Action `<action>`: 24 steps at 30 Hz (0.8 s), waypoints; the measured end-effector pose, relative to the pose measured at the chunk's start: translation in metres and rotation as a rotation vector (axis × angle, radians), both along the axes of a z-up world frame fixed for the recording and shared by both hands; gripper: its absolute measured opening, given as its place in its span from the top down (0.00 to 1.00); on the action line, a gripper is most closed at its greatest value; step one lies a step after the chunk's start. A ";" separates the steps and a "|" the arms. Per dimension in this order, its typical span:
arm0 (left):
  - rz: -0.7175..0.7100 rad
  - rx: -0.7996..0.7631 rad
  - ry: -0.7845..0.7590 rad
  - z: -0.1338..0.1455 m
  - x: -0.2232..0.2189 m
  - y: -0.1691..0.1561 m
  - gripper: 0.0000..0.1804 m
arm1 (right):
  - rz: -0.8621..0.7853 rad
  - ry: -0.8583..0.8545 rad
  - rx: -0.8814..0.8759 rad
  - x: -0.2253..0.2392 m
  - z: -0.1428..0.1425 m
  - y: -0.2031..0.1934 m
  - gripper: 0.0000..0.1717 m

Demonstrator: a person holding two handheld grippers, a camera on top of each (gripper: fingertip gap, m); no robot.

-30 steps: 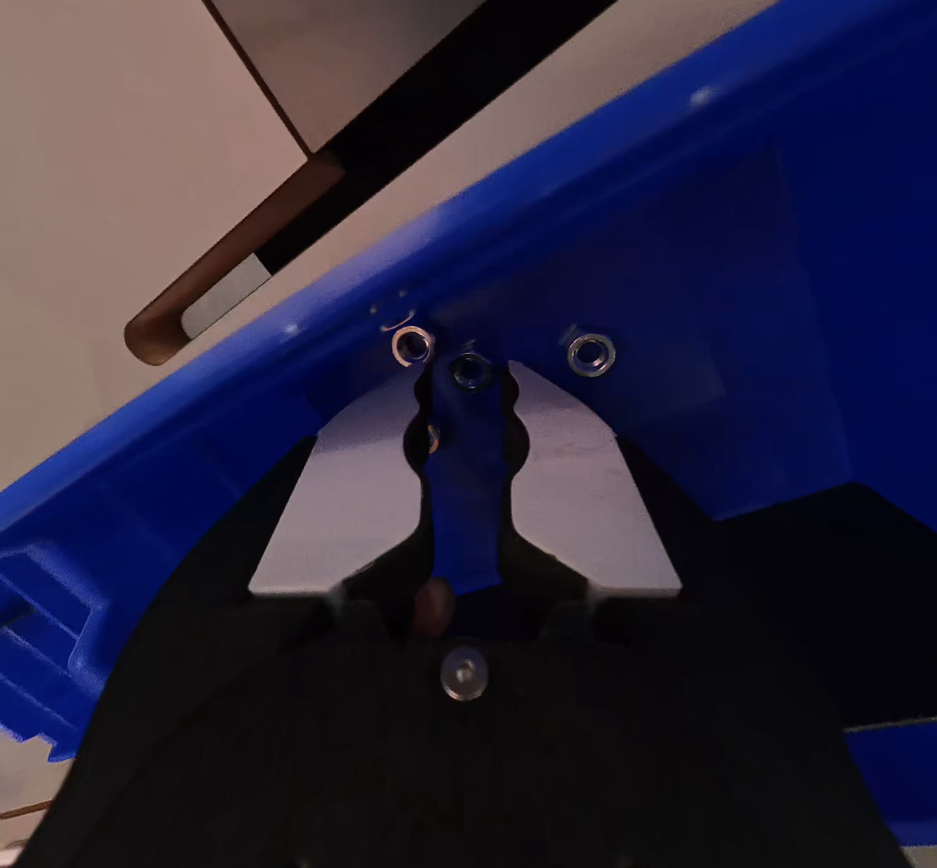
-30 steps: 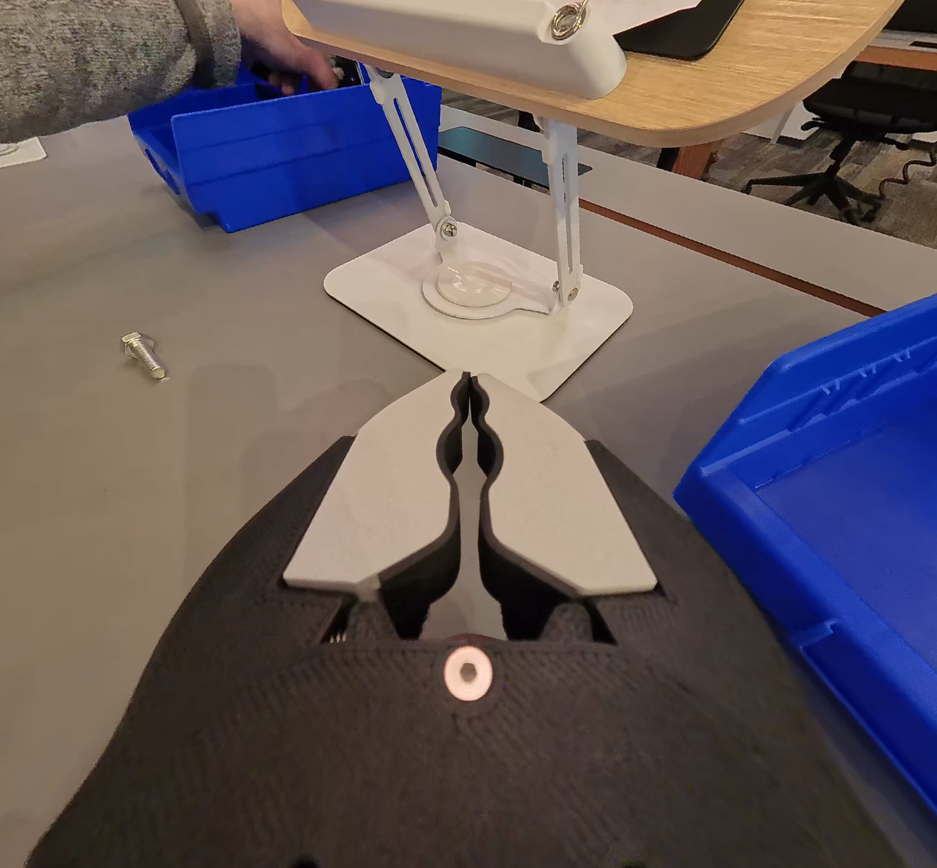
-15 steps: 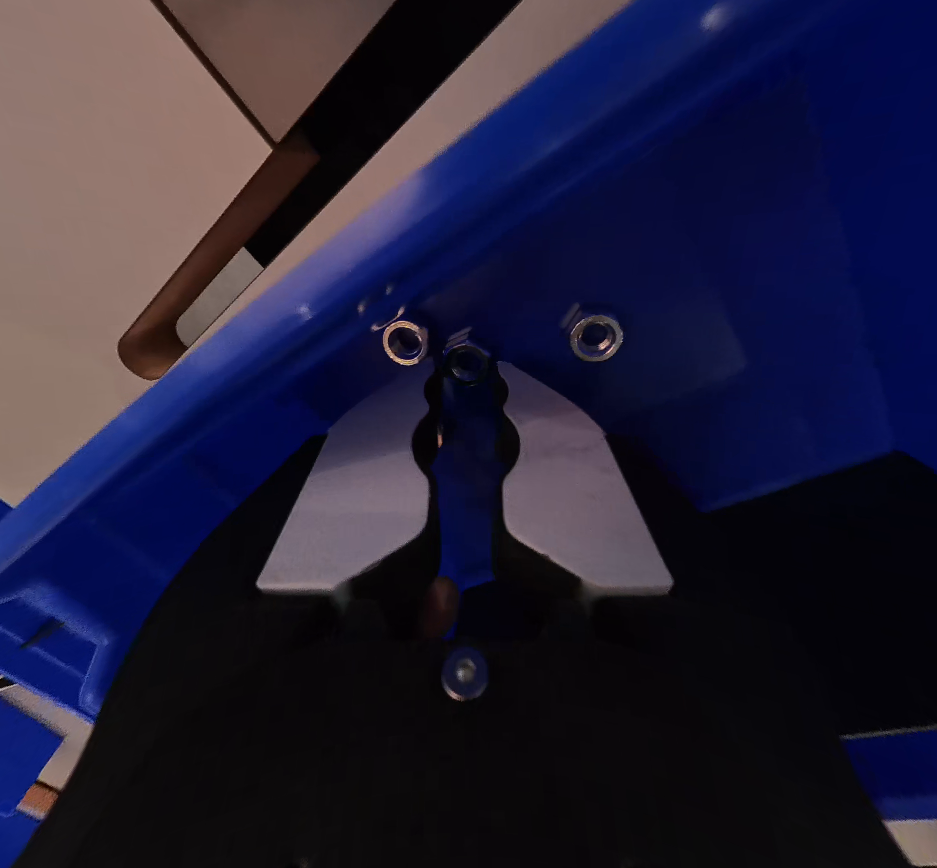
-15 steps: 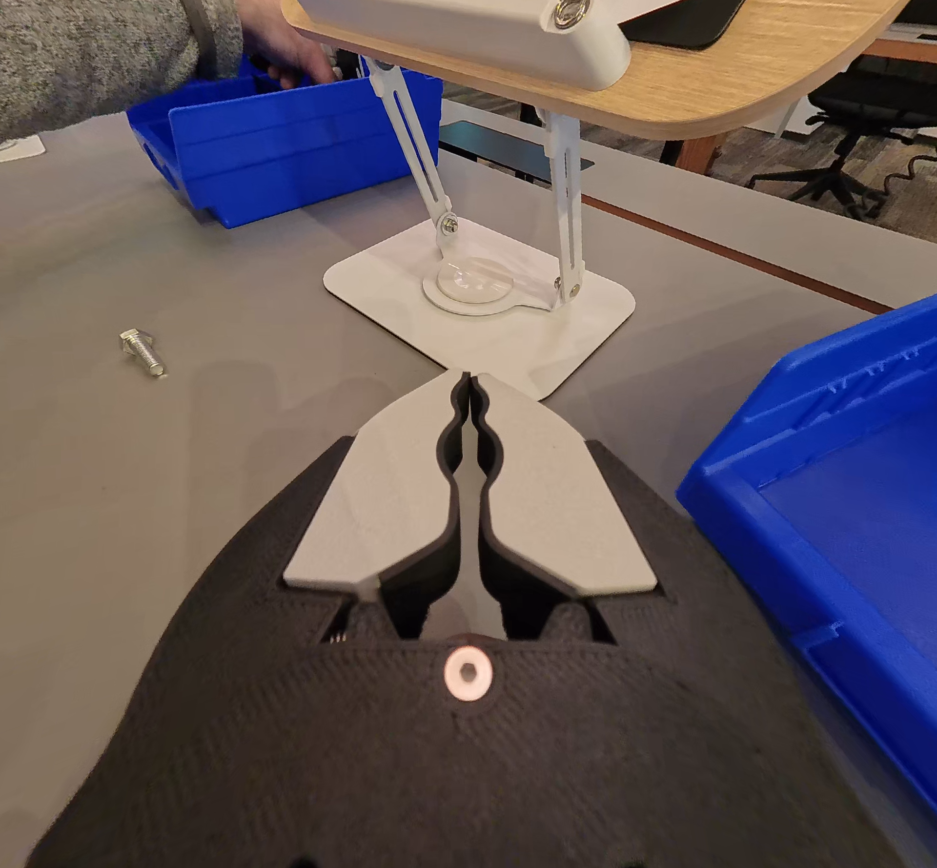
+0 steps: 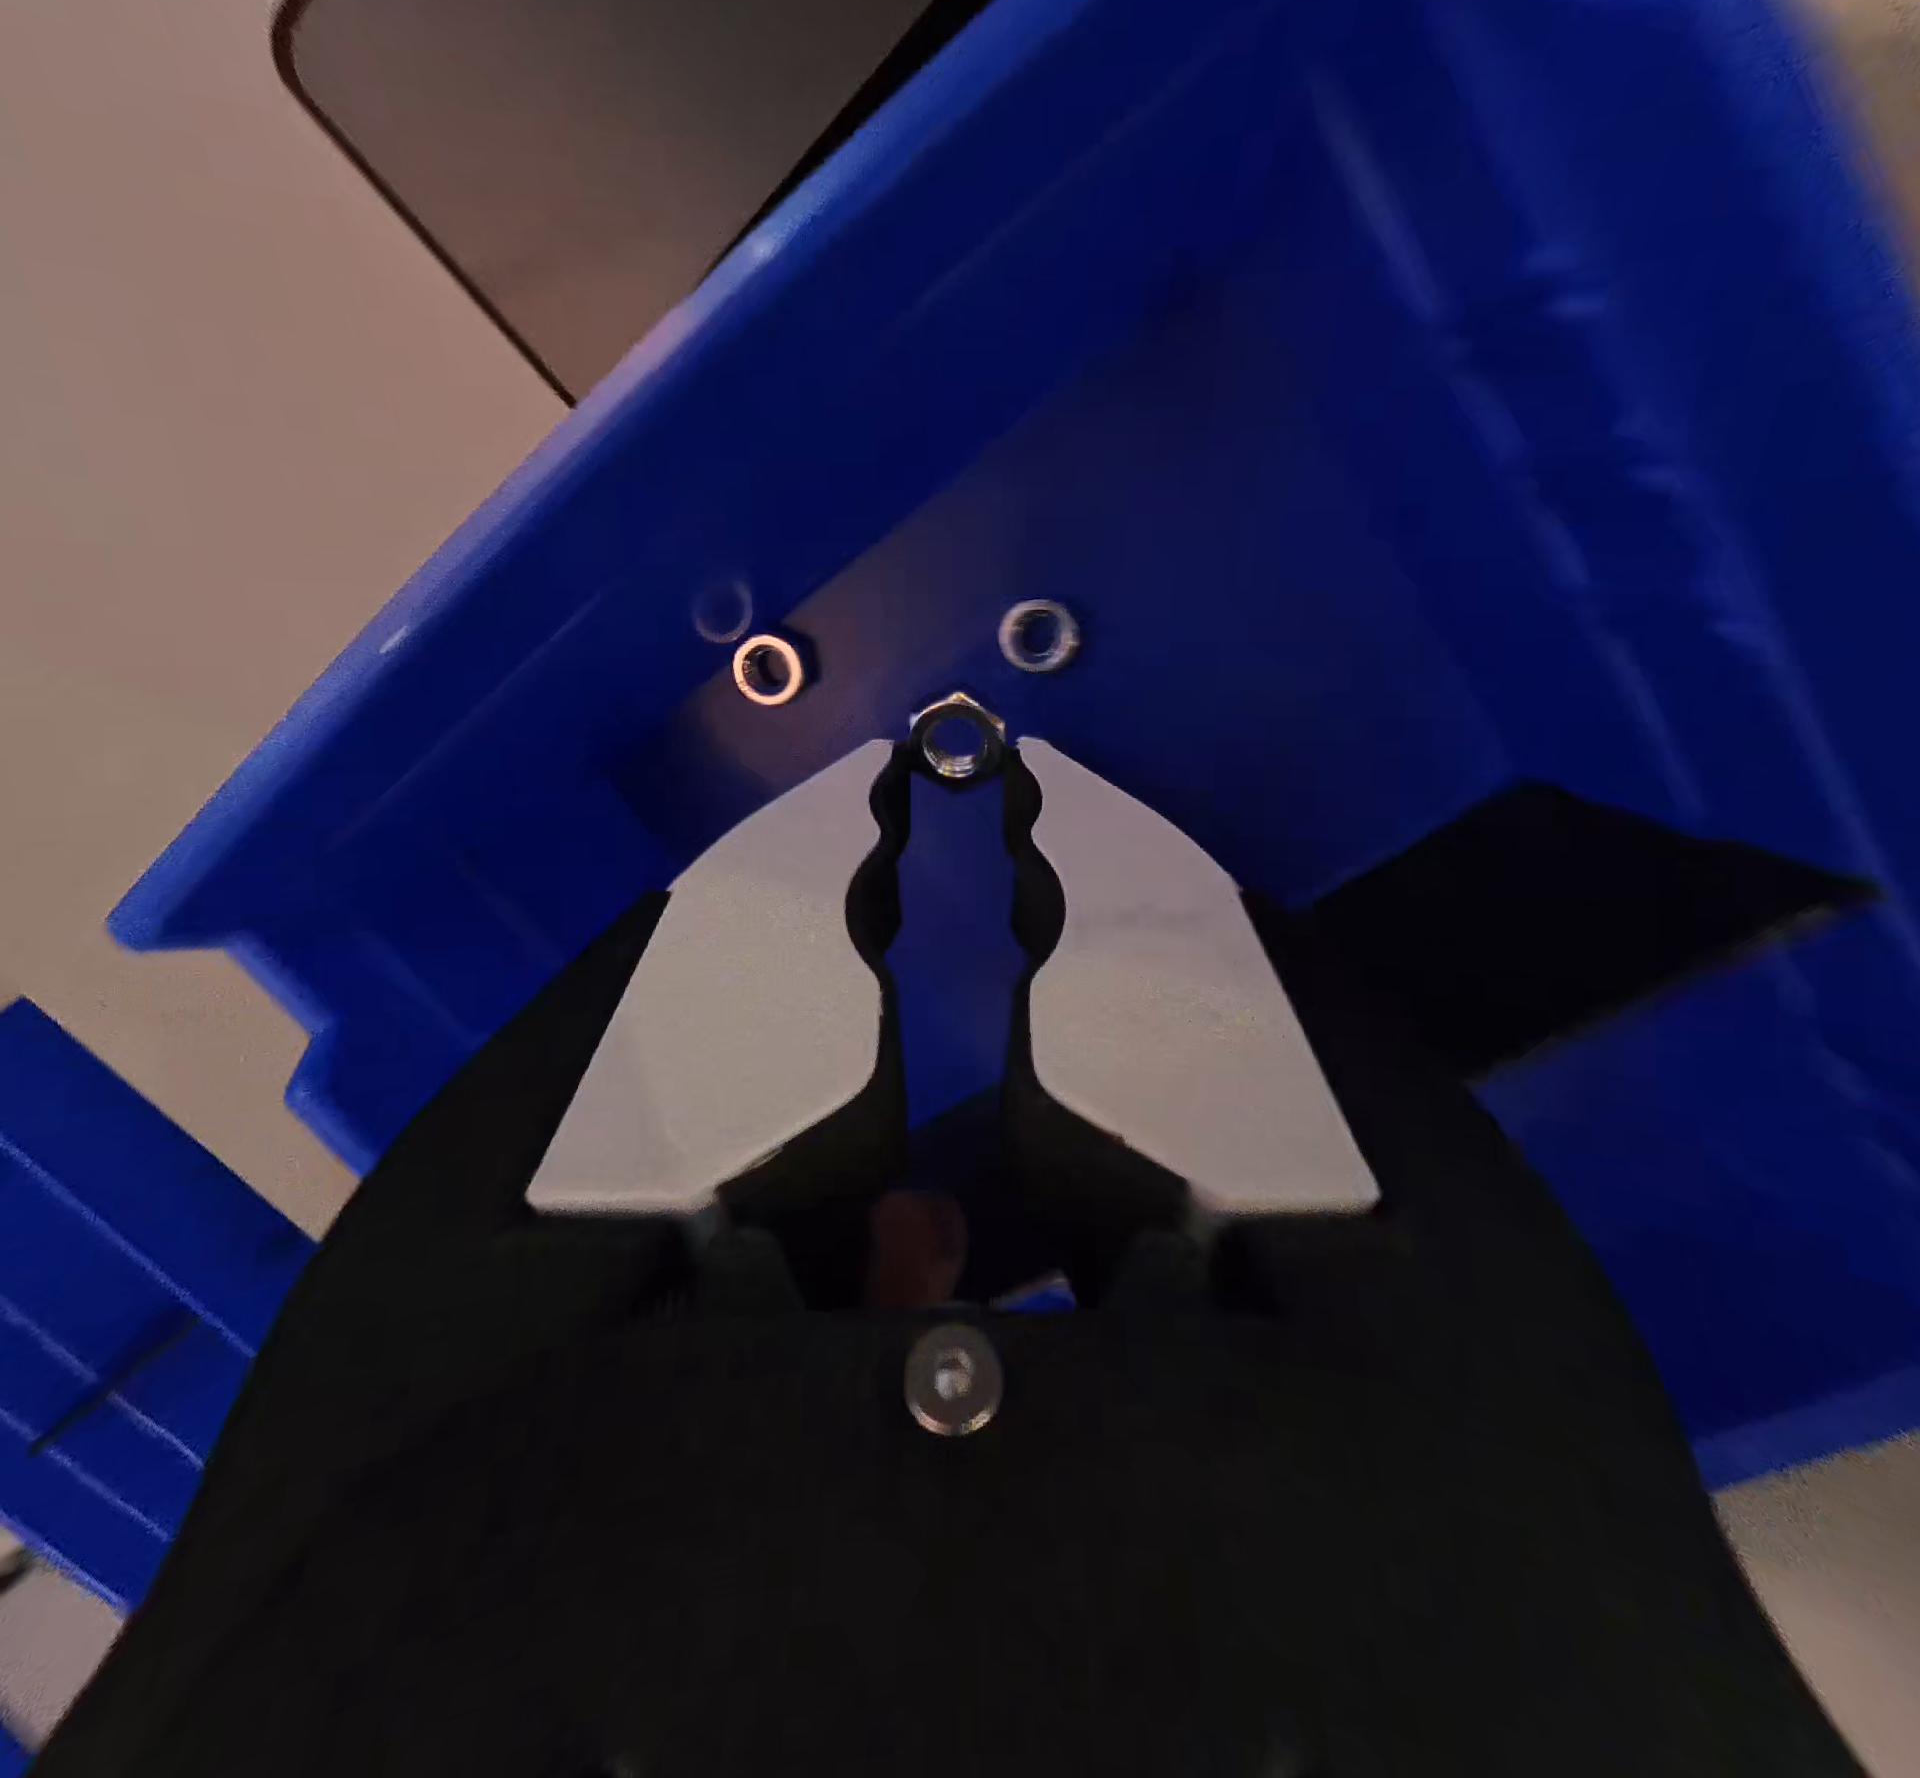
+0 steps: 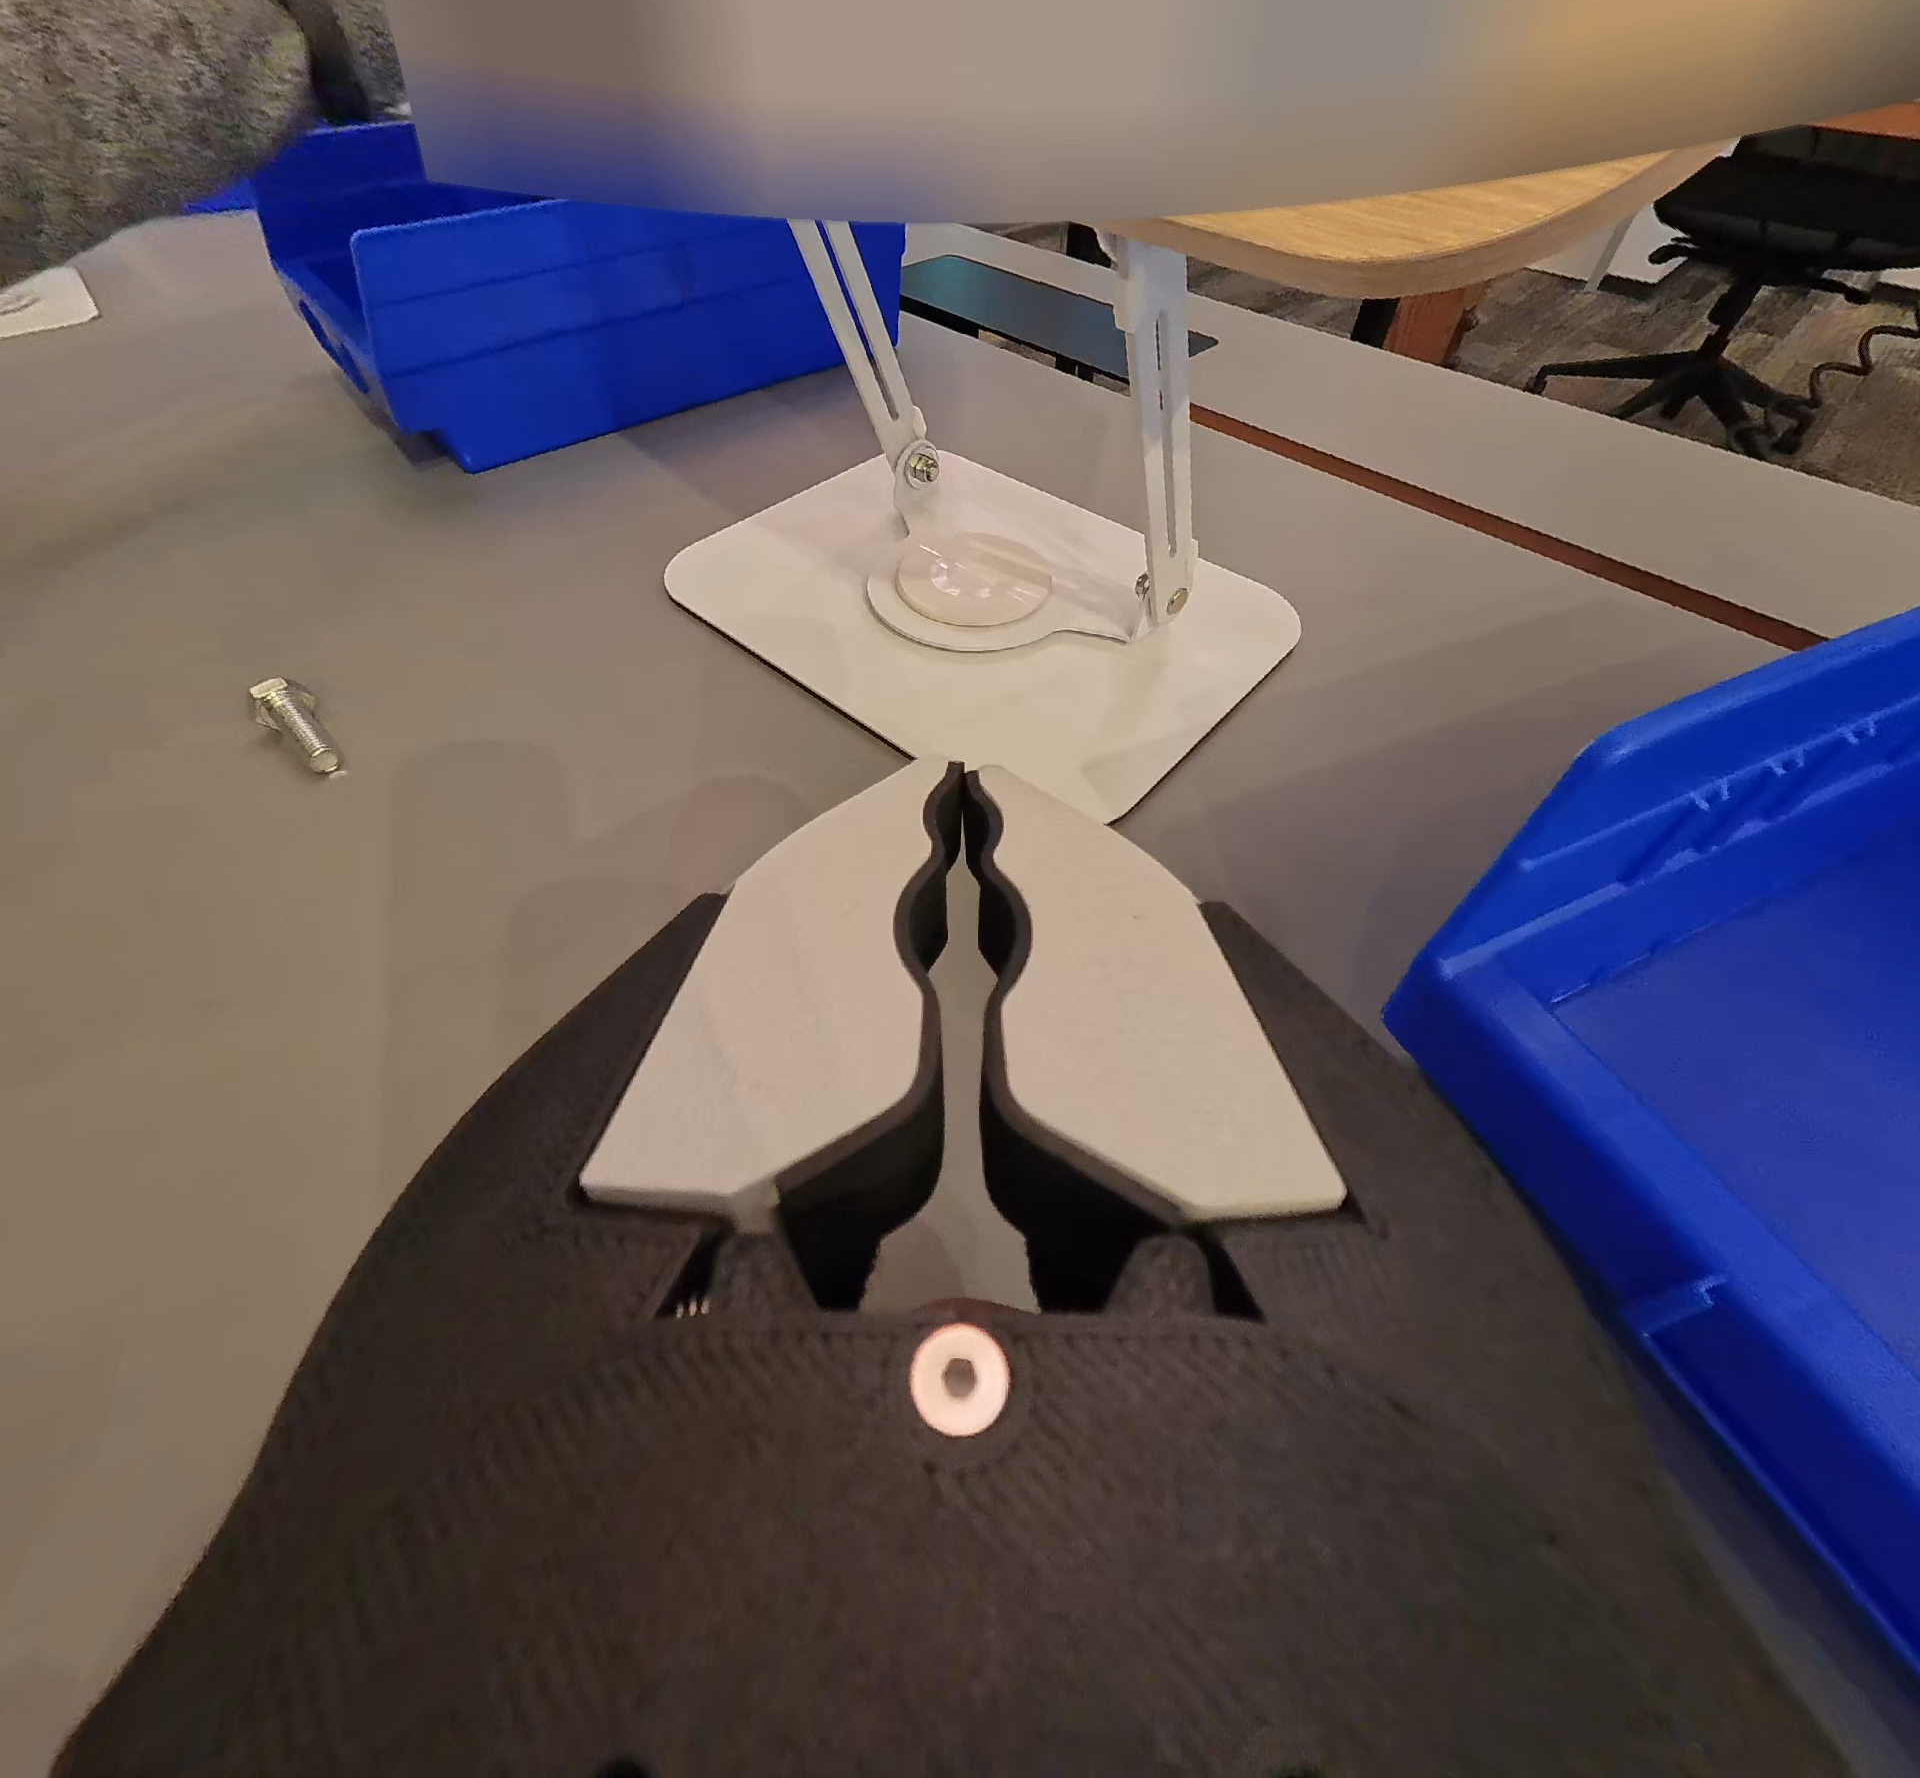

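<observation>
Silvery nuts [image 5: 954,749] lie in a deep blue bin [image 5: 1299,481]; a silvery bolt [image 6: 296,725] on the grey table [image 6: 312,897]; a white stand [image 6: 1039,648]; a speckled grey sleeve [image 6: 125,45]; pale grey fingers [image 6: 800,1001] in a black shell.

Left gripper [image 5: 954,760] inside blue plastic bin [image 5: 1299,440], silver hex nut [image 5: 953,749] clamped between fingertips. Two more silver nuts [image 5: 769,668] [image 5: 1037,635] on bin floor beyond, left and right. Right gripper [image 6: 961,778] over grey table [image 6: 468,668], fingertips together on nothing. Silver bolt [image 6: 296,726] left, white stand base [image 6: 987,627] ahead, second blue bin [image 6: 1704,1032] right, third bin [image 6: 582,326] far left.
</observation>
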State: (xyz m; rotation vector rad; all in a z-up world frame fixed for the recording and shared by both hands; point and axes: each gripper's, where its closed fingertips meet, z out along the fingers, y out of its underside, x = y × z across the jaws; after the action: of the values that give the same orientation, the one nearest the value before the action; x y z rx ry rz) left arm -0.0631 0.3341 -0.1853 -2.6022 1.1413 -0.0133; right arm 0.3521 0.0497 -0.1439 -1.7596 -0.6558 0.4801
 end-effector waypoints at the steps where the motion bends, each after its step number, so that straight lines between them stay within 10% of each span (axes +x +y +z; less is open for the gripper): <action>1: -0.027 0.026 -0.024 0.009 0.005 -0.007 0.90 | 0.001 0.001 0.001 0.000 0.000 0.000 1.00; 13: -0.391 0.199 -0.151 0.092 0.074 -0.176 0.91 | 0.005 -0.011 0.010 -0.002 0.001 -0.001 1.00; 24: -0.700 0.119 -0.203 0.038 0.177 -0.312 0.91 | 0.004 -0.039 0.008 -0.004 -0.003 -0.001 1.00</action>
State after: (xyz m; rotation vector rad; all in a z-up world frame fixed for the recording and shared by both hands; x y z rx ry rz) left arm 0.1143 0.0216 -0.1472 -1.9241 1.8315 -0.3354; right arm 0.3482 0.0487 -0.1465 -1.7645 -0.6874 0.4466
